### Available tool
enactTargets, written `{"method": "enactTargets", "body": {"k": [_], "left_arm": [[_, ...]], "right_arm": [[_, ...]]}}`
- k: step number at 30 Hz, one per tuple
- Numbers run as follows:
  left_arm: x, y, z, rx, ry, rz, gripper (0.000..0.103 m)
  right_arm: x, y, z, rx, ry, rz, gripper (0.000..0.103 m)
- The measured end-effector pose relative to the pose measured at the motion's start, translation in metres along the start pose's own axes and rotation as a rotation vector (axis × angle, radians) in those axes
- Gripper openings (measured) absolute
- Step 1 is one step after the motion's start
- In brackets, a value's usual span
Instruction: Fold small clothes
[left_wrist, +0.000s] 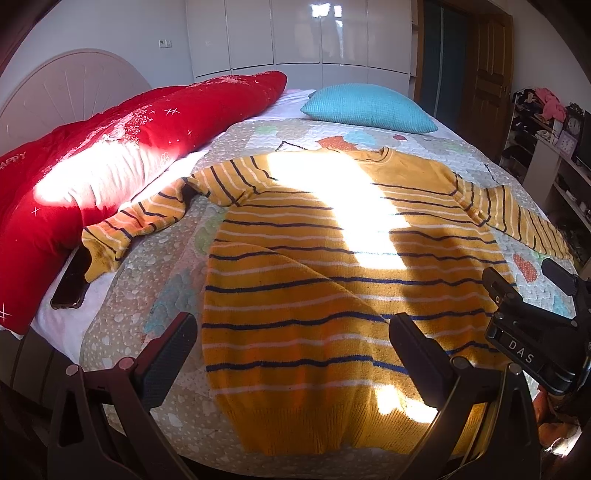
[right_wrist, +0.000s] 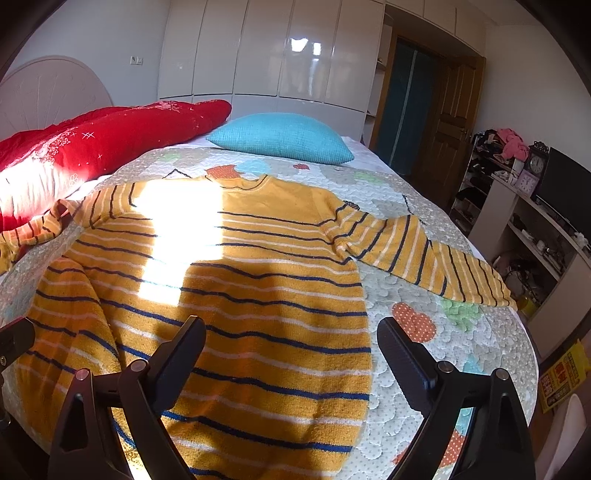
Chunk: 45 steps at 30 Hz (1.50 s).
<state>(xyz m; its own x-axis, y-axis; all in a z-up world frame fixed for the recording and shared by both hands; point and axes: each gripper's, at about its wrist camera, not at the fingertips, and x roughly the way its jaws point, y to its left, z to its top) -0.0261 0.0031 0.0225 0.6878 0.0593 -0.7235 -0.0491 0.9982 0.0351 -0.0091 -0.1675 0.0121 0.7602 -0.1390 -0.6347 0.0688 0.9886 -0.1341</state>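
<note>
A yellow sweater (left_wrist: 314, 280) with navy and white stripes lies flat on the bed, collar far, hem near, both sleeves spread out; it also shows in the right wrist view (right_wrist: 236, 295). Its left sleeve (left_wrist: 147, 218) runs toward the red quilt, its right sleeve (right_wrist: 424, 258) lies out to the right. My left gripper (left_wrist: 291, 343) is open and empty, hovering over the sweater's lower left part. My right gripper (right_wrist: 291, 343) is open and empty over the sweater's lower right edge. The right gripper's body (left_wrist: 532, 317) shows at the right of the left wrist view.
The bed has a patterned quilted cover (right_wrist: 443, 332). A red quilt (left_wrist: 110, 158) lies along the left, a turquoise pillow (left_wrist: 369, 107) at the far end. A phone (left_wrist: 72, 280) lies by the left sleeve cuff. Shelves (right_wrist: 535, 229) stand to the right.
</note>
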Motion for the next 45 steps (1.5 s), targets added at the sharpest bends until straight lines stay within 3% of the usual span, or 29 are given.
{"method": "enactTargets", "body": {"k": [8,11,15,20,25,28,30,32,33,36,45], "left_arm": [[0.007,0.005,-0.003,-0.014,0.013,-0.002,0.103],[0.012,0.01,-0.004,-0.022,0.022,0.006,0.103],[0.024,0.027,-0.008,-0.051,0.042,0.01,0.103],[0.05,0.067,-0.019,-0.142,0.104,0.029,0.103],[0.07,0.085,-0.034,-0.212,0.168,-0.049,0.103],[0.07,0.071,-0.038,-0.17,0.152,-0.097,0.102],[0.067,0.062,-0.038,-0.151,0.141,-0.126,0.082],[0.063,0.056,-0.037,-0.109,0.132,-0.083,0.026],[0.061,0.057,-0.036,-0.109,0.136,-0.101,0.015],[0.053,0.075,-0.035,-0.163,0.146,-0.131,0.01],[0.025,0.118,-0.056,-0.184,0.141,0.051,0.004]], "right_arm": [[0.006,0.003,0.0,0.004,0.034,0.029,0.095],[0.007,0.007,-0.003,-0.015,0.04,0.032,0.09],[0.01,0.01,-0.005,-0.04,0.06,0.058,0.075],[0.012,-0.009,-0.014,-0.042,0.069,0.028,0.074],[0.022,-0.044,-0.029,0.036,0.131,0.004,0.074],[0.023,-0.057,-0.037,0.068,0.148,0.007,0.074],[0.023,-0.063,-0.039,0.092,0.152,0.022,0.074],[0.023,-0.068,-0.04,0.123,0.157,0.044,0.074],[0.023,-0.071,-0.04,0.137,0.163,0.05,0.074],[0.022,-0.079,-0.04,0.167,0.17,0.069,0.074],[0.017,-0.119,-0.052,0.259,0.177,0.009,0.075]]}}
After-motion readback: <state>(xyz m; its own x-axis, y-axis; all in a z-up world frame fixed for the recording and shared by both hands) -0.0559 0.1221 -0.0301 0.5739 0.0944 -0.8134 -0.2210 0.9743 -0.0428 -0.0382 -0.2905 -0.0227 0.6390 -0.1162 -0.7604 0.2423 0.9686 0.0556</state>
